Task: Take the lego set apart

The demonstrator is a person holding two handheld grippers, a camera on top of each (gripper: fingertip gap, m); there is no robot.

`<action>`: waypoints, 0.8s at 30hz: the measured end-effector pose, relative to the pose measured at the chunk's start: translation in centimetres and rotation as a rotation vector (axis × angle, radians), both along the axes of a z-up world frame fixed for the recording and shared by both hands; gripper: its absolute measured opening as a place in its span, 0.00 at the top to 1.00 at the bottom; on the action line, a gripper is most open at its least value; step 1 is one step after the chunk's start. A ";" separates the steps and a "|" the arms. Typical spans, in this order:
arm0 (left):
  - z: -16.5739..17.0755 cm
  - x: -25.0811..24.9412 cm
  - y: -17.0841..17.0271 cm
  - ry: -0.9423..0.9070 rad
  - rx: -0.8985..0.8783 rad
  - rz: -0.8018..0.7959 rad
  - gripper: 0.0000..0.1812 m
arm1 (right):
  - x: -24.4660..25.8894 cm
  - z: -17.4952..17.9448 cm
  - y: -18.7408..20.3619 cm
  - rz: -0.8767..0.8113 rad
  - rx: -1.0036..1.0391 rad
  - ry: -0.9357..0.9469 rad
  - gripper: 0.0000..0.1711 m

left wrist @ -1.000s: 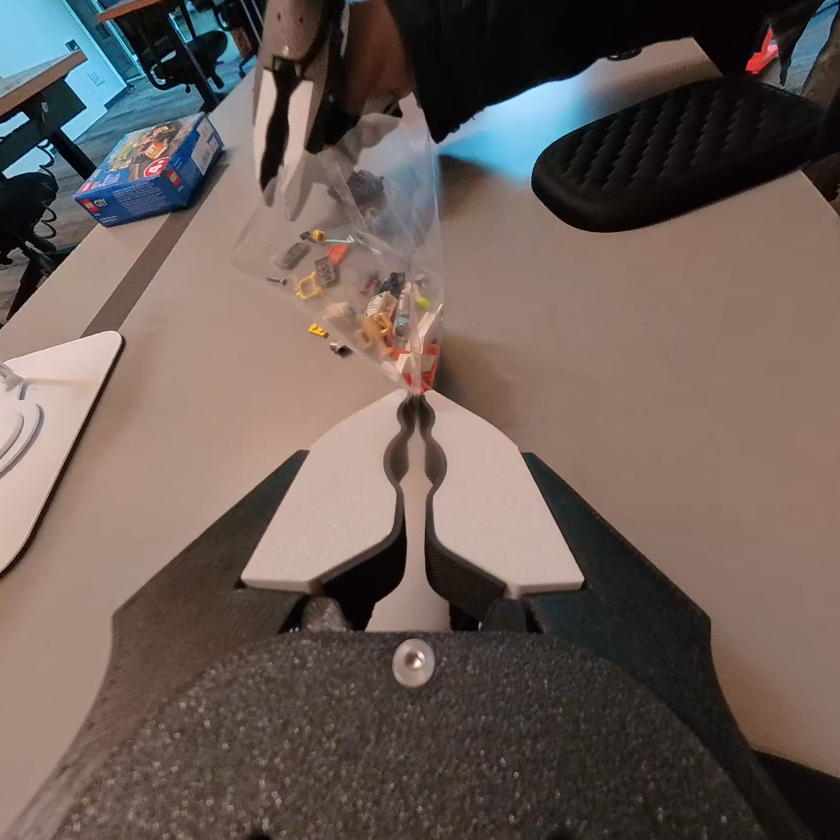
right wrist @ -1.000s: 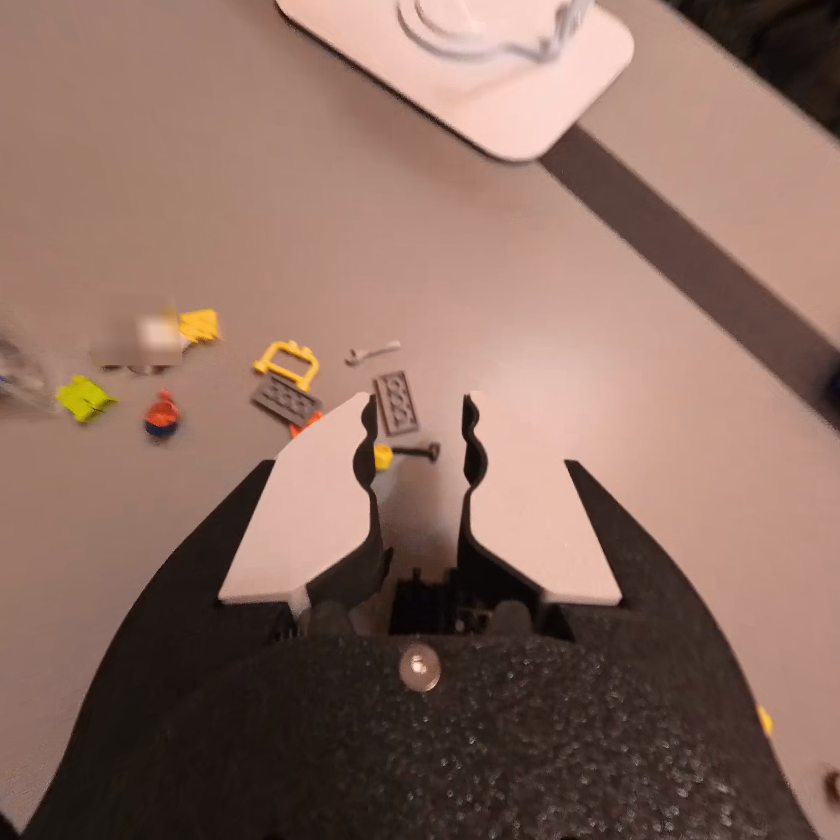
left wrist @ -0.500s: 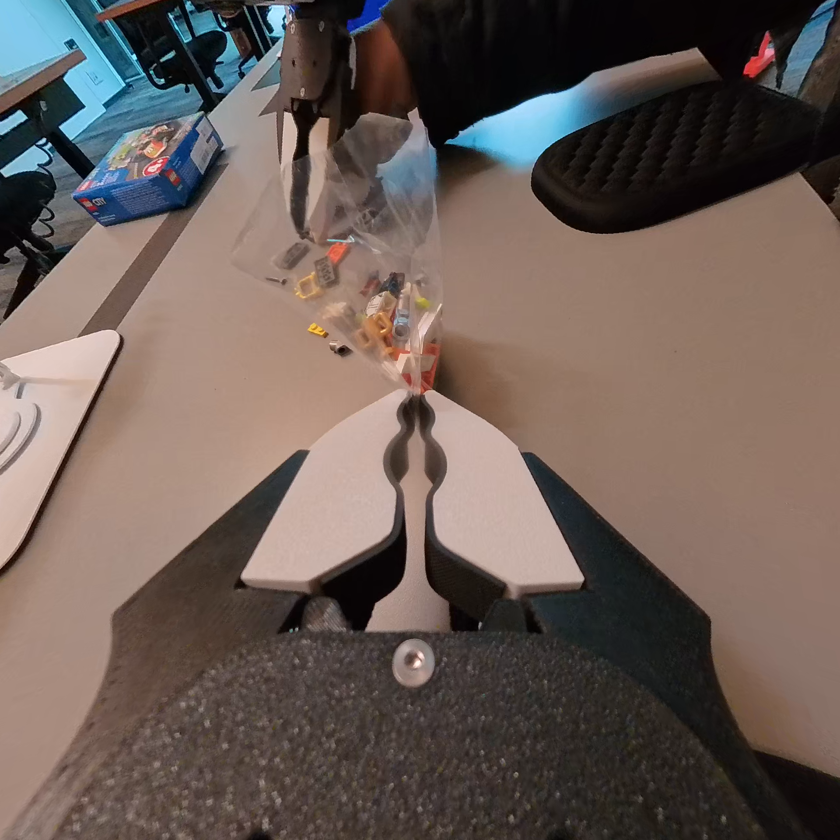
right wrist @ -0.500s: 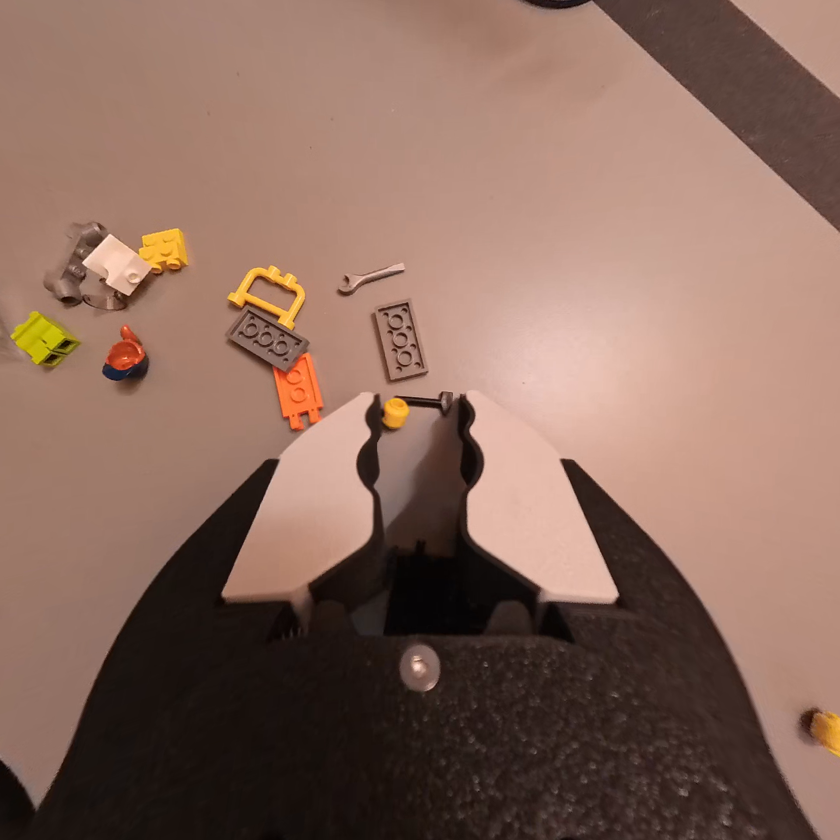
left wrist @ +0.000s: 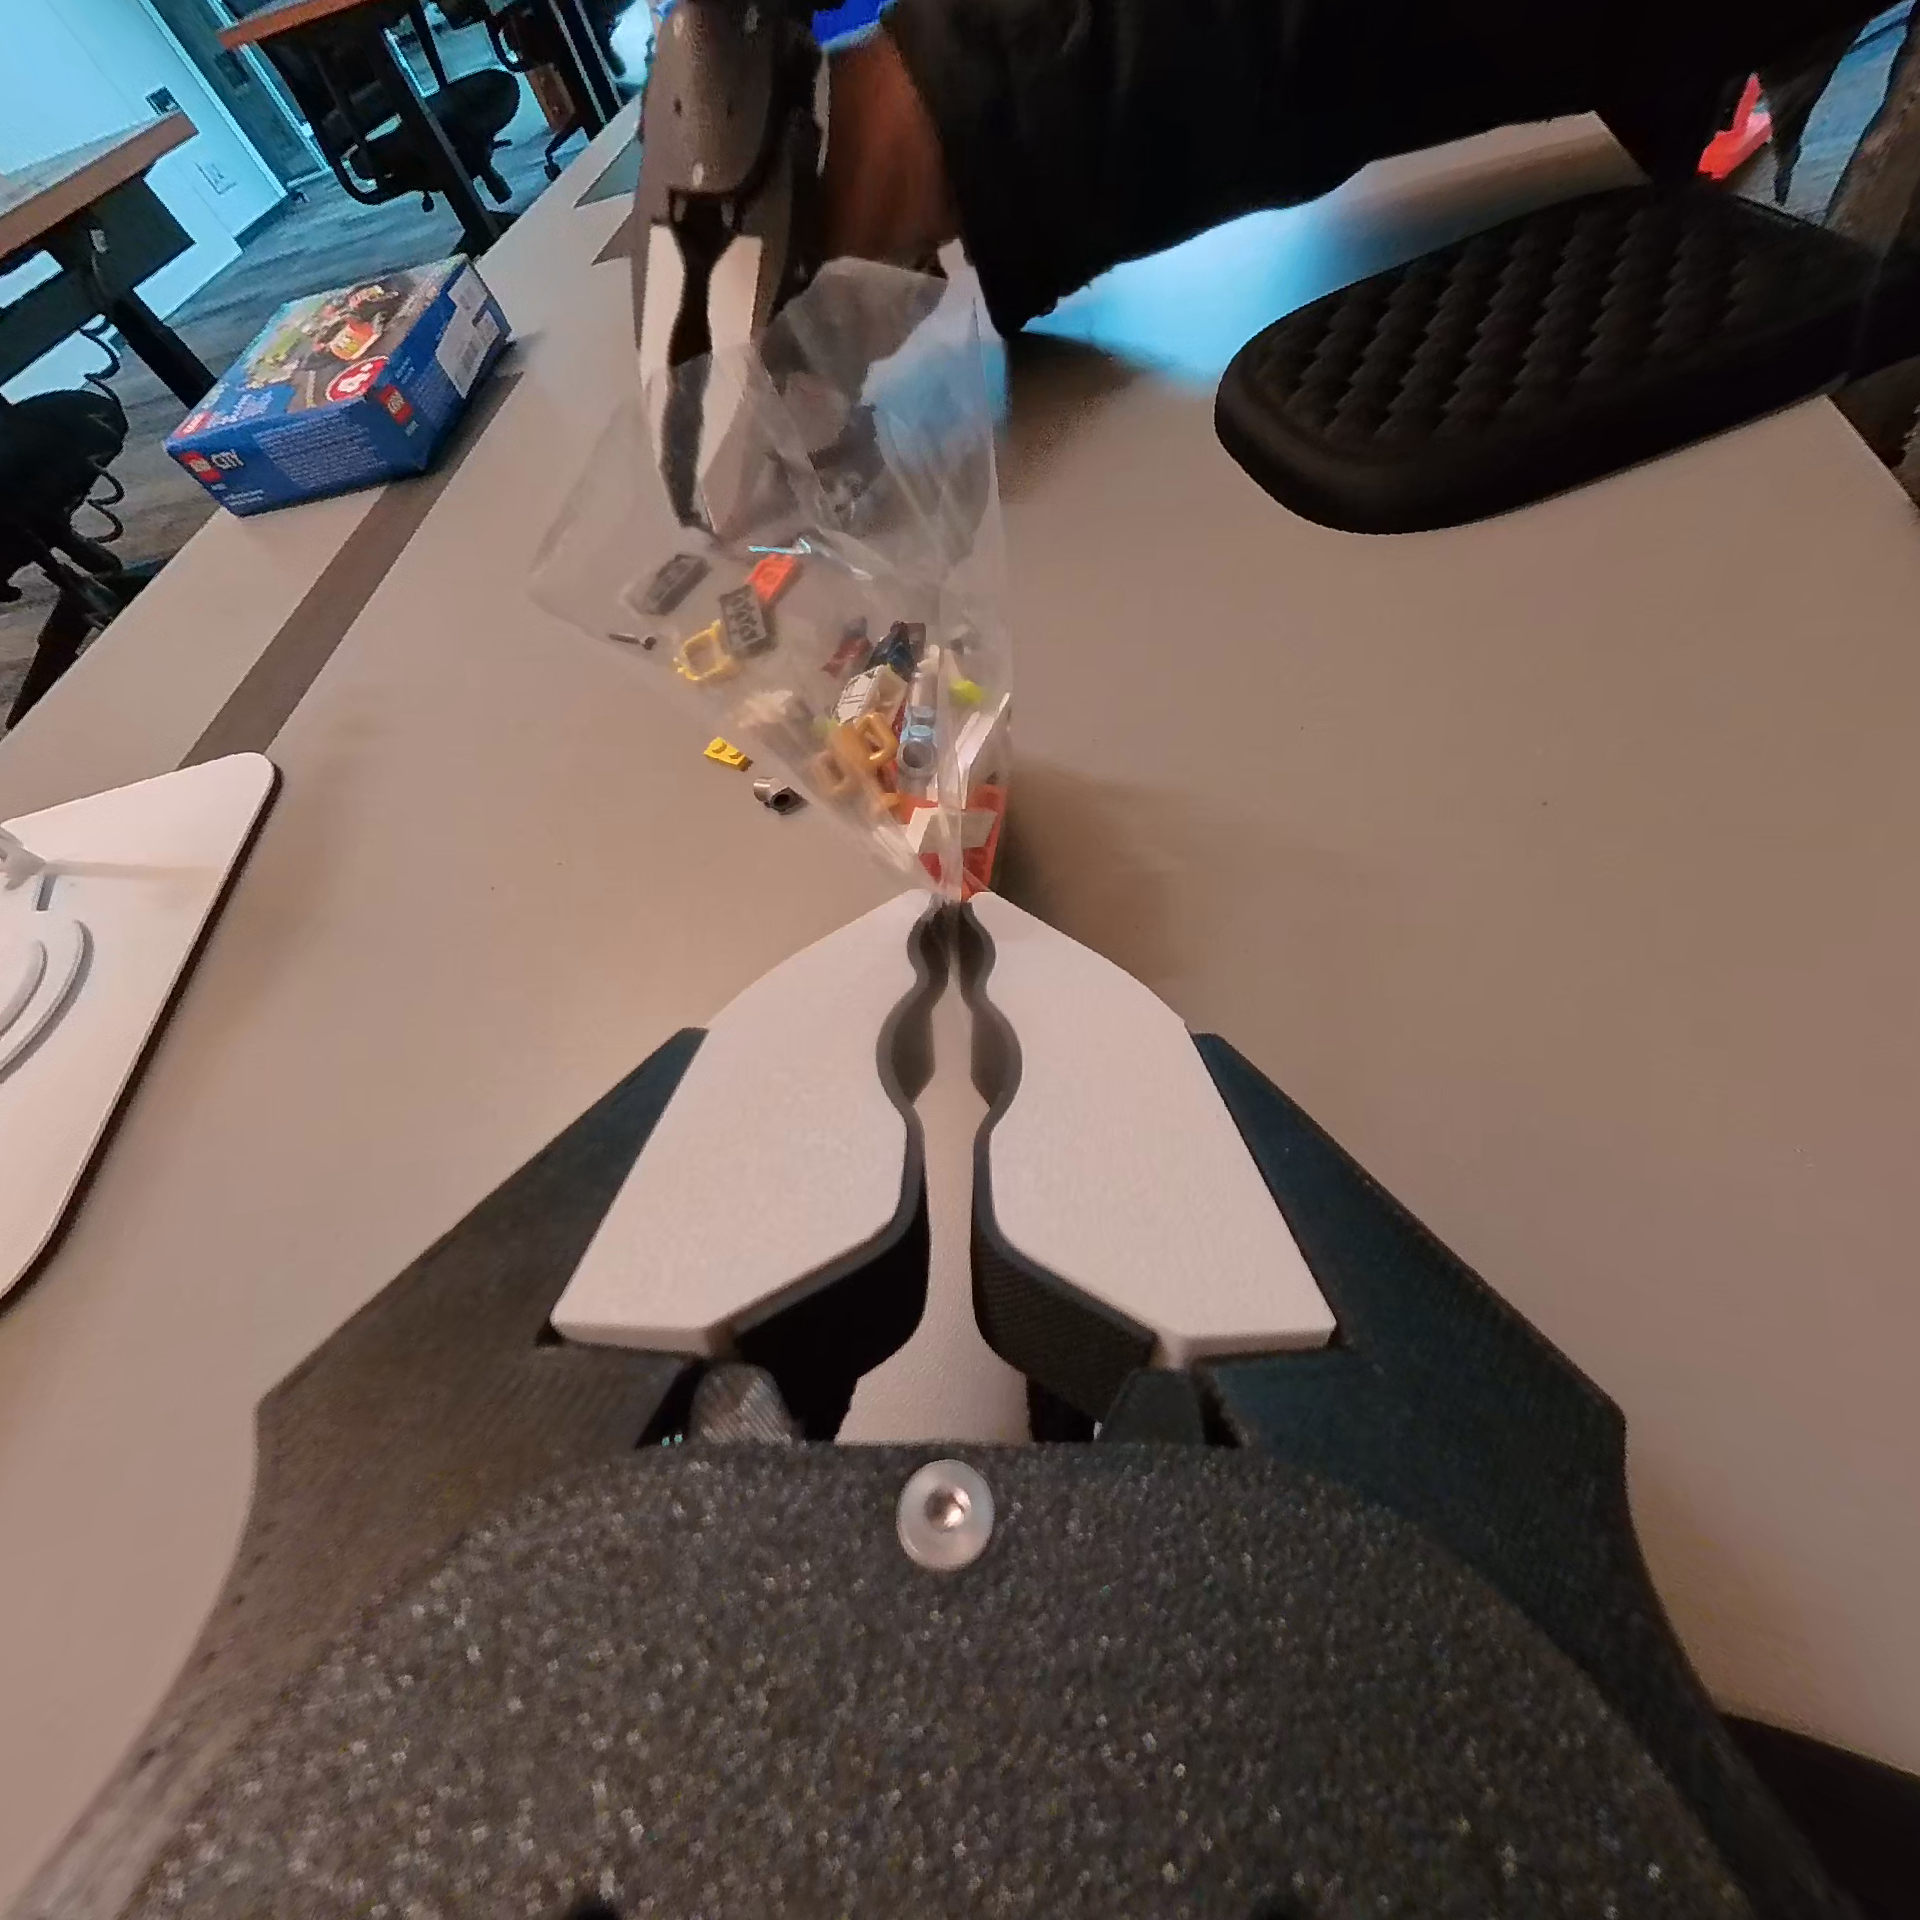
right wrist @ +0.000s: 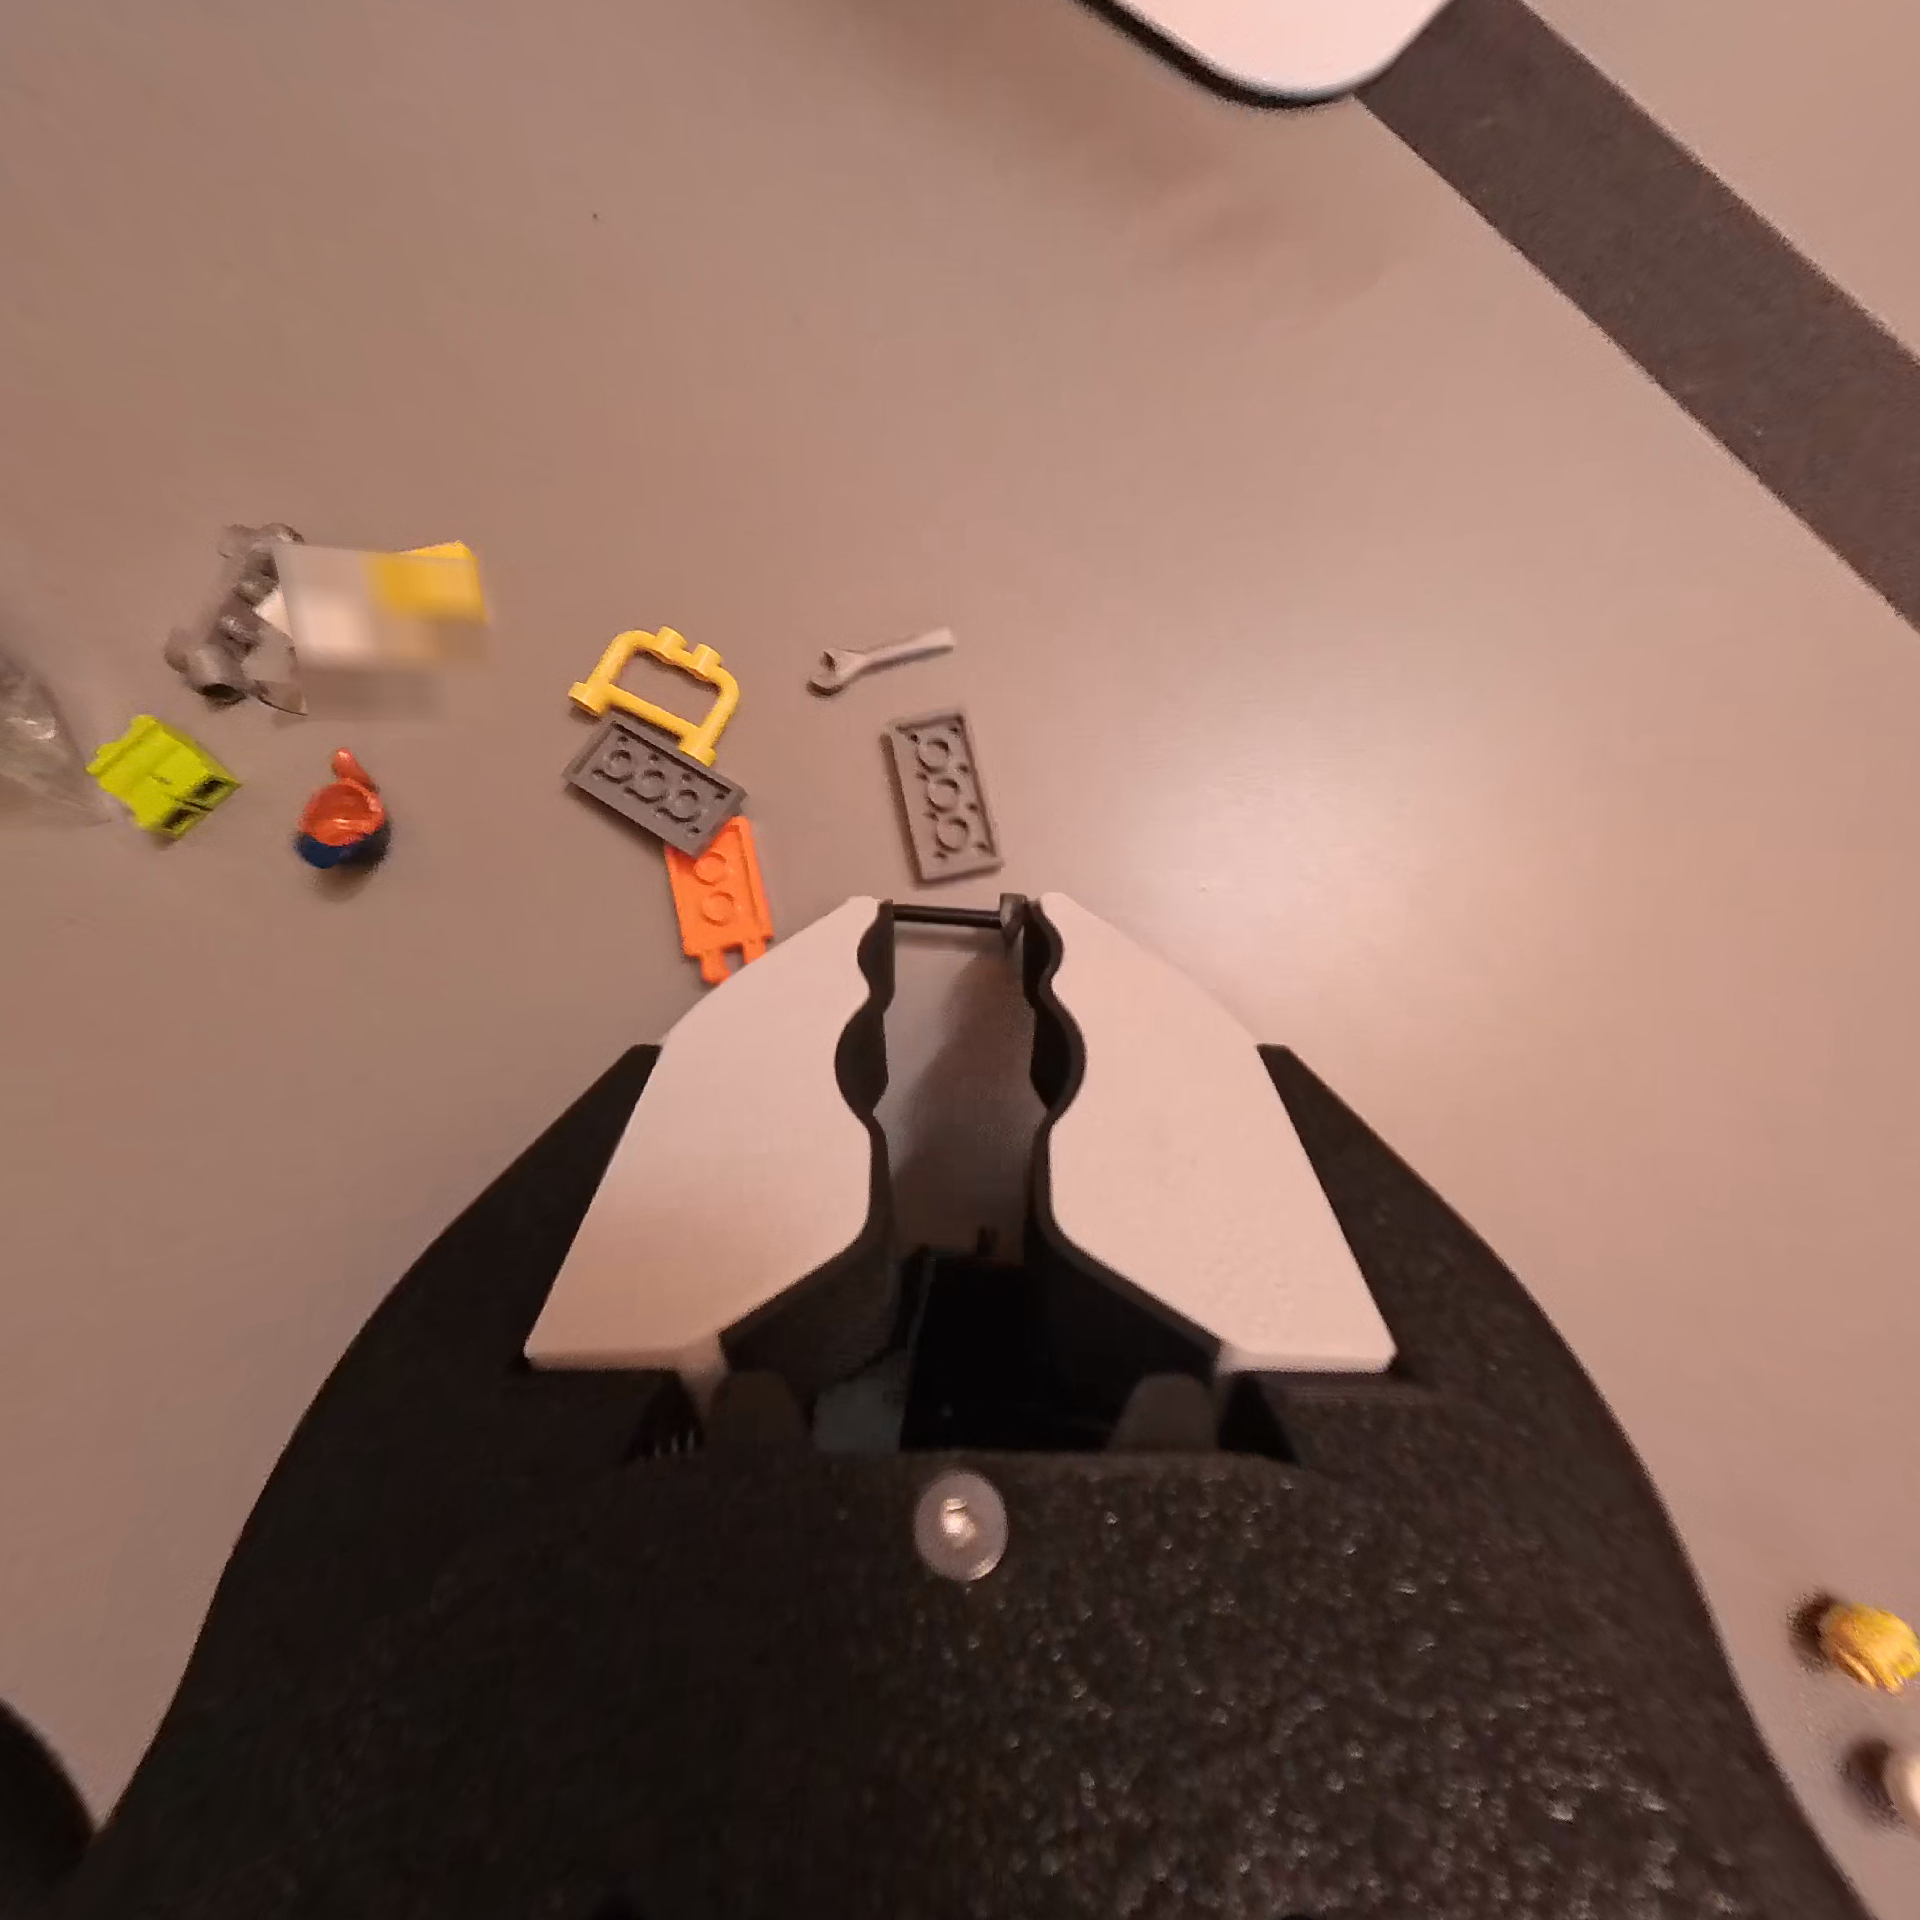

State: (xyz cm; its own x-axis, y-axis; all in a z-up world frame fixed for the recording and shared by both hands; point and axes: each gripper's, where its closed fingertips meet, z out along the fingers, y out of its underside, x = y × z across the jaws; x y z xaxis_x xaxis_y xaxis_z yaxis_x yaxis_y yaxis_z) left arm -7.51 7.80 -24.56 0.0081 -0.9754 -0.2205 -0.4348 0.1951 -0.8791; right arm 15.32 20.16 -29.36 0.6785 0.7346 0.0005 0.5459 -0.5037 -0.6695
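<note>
My left gripper (left wrist: 948, 914) is shut on the lower corner of a clear plastic bag (left wrist: 831, 499) with several small lego pieces in it, held up off the table. My right gripper (right wrist: 951, 920) is shut on a thin black bar piece (right wrist: 945, 914), which spans its fingertips just above the table. In the left wrist view the right gripper (left wrist: 701, 499) points down behind the bag's top. Loose pieces lie ahead of it: a yellow frame (right wrist: 660, 691), two grey plates (right wrist: 655, 795) (right wrist: 943, 795), an orange plate (right wrist: 717, 894), a grey wrench (right wrist: 883, 657) and a lime piece (right wrist: 161, 774).
A blue lego box (left wrist: 343, 390) lies at the far left of the table. A white board (left wrist: 94, 935) sits at the left edge. A black padded armrest (left wrist: 1558, 353) overhangs the table at the right. A dark seam (right wrist: 1662, 260) crosses the tabletop. A yellow piece (right wrist: 1865, 1652) lies beside the right gripper. My right gripper is the nearer one to the grey wrench (right wrist: 883, 657): about 6 cm, against 25 cm. It is also in sight in the left wrist view (left wrist: 631, 641).
My right gripper has come down over the loose pieces and closed on the black bar. My left gripper and the bag have stayed still.
</note>
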 end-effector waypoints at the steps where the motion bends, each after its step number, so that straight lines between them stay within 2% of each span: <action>1: 0.0 0.0 0.0 0.000 0.000 0.000 0.99 | -0.5 0.7 -0.2 0.015 0.013 0.018 0.86; 4: 0.0 0.0 0.0 -0.001 -0.002 0.000 0.99 | -3.3 3.9 -1.4 0.095 0.070 0.090 0.86; 8: 0.0 0.0 0.0 -0.001 -0.003 0.000 0.99 | -10.0 9.8 -5.2 0.320 0.163 0.237 0.86; 11: 0.0 0.0 0.0 0.000 0.000 -0.001 0.99 | -14.2 12.0 -8.0 0.465 0.204 0.274 0.86; 17: 0.0 0.0 0.0 0.001 0.001 -0.001 0.99 | -17.8 12.1 -10.5 0.577 0.194 0.272 0.84; 24: 0.0 0.0 0.0 -0.001 -0.002 -0.001 0.99 | -16.1 12.1 -9.0 0.507 0.220 0.286 0.79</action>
State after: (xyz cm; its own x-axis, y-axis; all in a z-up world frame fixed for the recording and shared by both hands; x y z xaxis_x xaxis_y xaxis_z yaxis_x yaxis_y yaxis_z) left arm -7.50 7.76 -24.55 0.0071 -0.9757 -0.2190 -0.4340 0.1943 -0.8797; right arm -0.81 11.15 -17.26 0.2408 0.9688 0.0581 0.4651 -0.0627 -0.8830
